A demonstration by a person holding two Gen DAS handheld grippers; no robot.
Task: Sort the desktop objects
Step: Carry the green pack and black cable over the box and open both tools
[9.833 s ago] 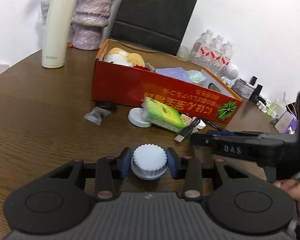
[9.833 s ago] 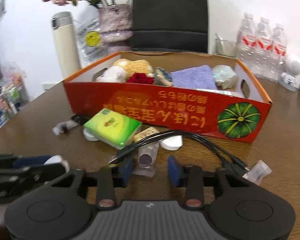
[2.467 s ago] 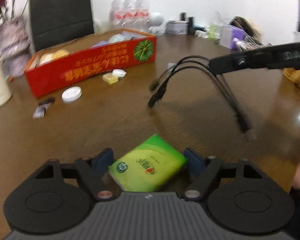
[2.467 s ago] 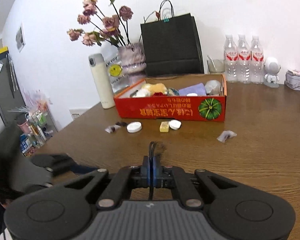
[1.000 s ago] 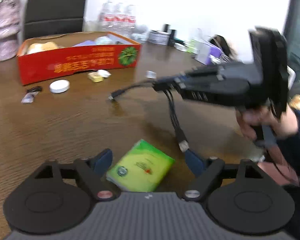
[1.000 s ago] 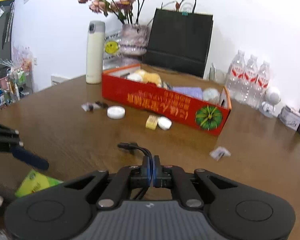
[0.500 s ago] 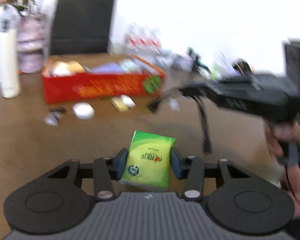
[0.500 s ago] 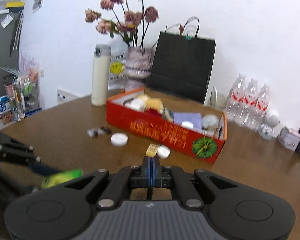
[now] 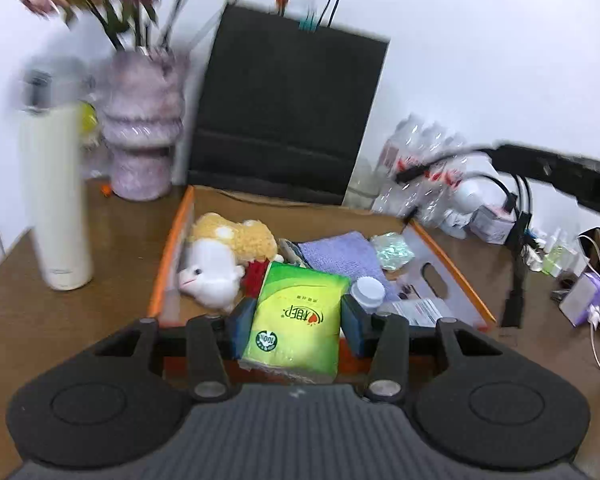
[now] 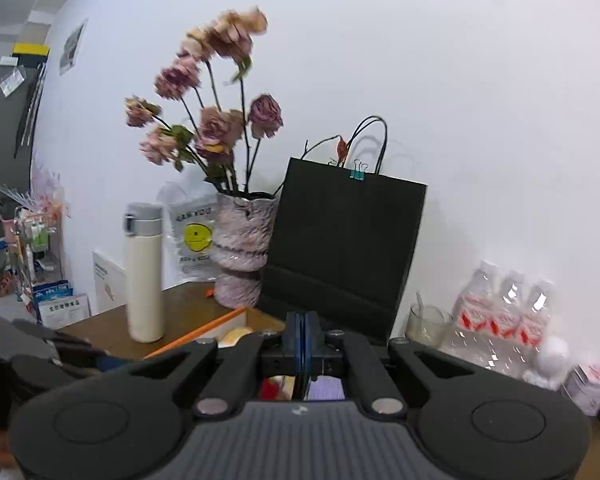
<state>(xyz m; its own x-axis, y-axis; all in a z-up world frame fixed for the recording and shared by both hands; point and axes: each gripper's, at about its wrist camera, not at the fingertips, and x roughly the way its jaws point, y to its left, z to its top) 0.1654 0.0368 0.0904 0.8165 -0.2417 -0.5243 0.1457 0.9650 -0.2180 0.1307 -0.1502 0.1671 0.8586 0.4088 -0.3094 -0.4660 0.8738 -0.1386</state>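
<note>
Office: cluttered table [image 9: 112, 216], water bottles [image 10: 504, 320]

surface: wooden table [image 9: 16, 312] | on it: orange box [image 9: 456, 256], flask [image 9: 56, 196], vase [image 9: 142, 140], black bag [image 9: 284, 120]

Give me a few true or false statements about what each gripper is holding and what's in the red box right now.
1. The left gripper holds a green tissue pack. True.
2. The right gripper stands wide open. False: it is shut, with a black cable hanging from it.
3. A white plush toy lies in the red box. True.
4. The tissue pack already lies flat in the box. False: it is gripped above the near edge.
5. The black paper bag stands behind the box. True.
</note>
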